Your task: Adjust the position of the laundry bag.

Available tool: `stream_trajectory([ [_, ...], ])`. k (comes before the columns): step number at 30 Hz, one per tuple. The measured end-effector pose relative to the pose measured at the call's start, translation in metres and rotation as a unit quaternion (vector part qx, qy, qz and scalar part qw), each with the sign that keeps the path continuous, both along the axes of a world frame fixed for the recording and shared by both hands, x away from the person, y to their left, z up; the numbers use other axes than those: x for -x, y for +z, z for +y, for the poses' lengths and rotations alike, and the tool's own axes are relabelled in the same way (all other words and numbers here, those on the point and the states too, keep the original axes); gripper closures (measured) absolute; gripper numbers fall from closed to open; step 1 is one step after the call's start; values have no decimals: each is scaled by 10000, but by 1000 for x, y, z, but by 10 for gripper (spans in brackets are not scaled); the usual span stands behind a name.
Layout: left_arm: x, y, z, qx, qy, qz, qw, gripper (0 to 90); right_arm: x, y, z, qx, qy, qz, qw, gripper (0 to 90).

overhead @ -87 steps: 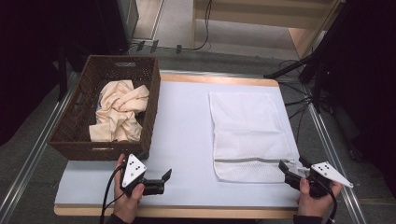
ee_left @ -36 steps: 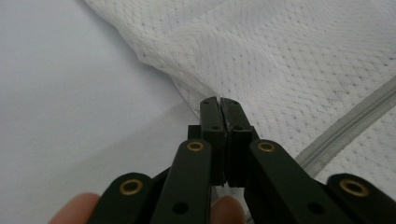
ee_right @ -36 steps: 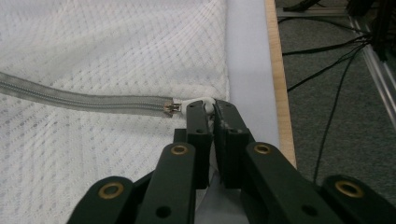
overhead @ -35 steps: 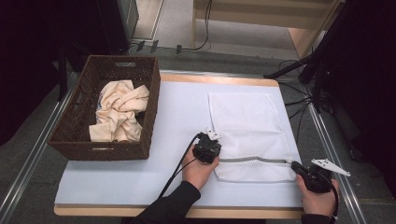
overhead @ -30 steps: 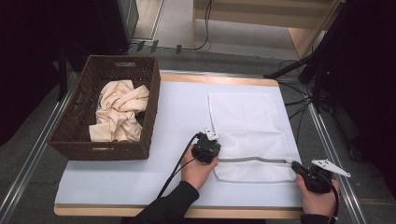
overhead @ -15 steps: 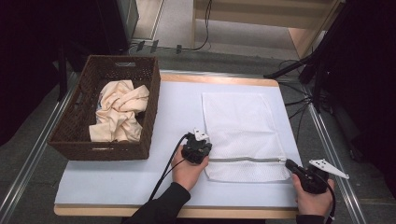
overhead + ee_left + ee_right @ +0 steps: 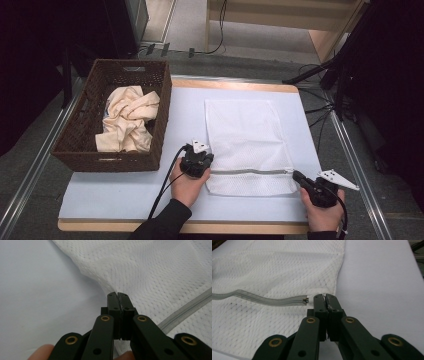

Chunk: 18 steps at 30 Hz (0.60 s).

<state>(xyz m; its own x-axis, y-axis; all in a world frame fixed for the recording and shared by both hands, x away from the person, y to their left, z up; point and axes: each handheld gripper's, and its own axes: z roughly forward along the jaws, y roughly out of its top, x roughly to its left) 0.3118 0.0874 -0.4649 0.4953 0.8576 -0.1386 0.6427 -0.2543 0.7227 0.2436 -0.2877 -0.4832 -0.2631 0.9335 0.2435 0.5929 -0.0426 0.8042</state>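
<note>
From above, the left tool (image 7: 196, 164) is pinching the near-left edge of the white mesh bag (image 7: 246, 135) lying on the counter (image 7: 125, 192); the right tool (image 7: 305, 181) is at its near-right corner. In the left gripper view, jaws are clamping mesh just left of the zipper (image 7: 185, 311). In the right gripper view, jaws are closed, seemingly gripping fabric right of the zipper pull (image 7: 306, 300).
</note>
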Motion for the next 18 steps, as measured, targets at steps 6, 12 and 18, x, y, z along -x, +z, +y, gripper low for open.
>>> stream_trajectory([
  [6, 4, 0, 15, -13, 110, -12, 9999, 900, 1, 0, 14, 10, 198, 23, 9998, 892],
  [12, 8, 1, 29, 33, 248, -53, 9997, 900, 3, -2, 26, -41, 306, 63, 9995, 892],
  [18, 14, 0, 39, -5, 287, -69, 9996, 900, 5, -2, 35, -40, 406, 69, 9991, 892],
])
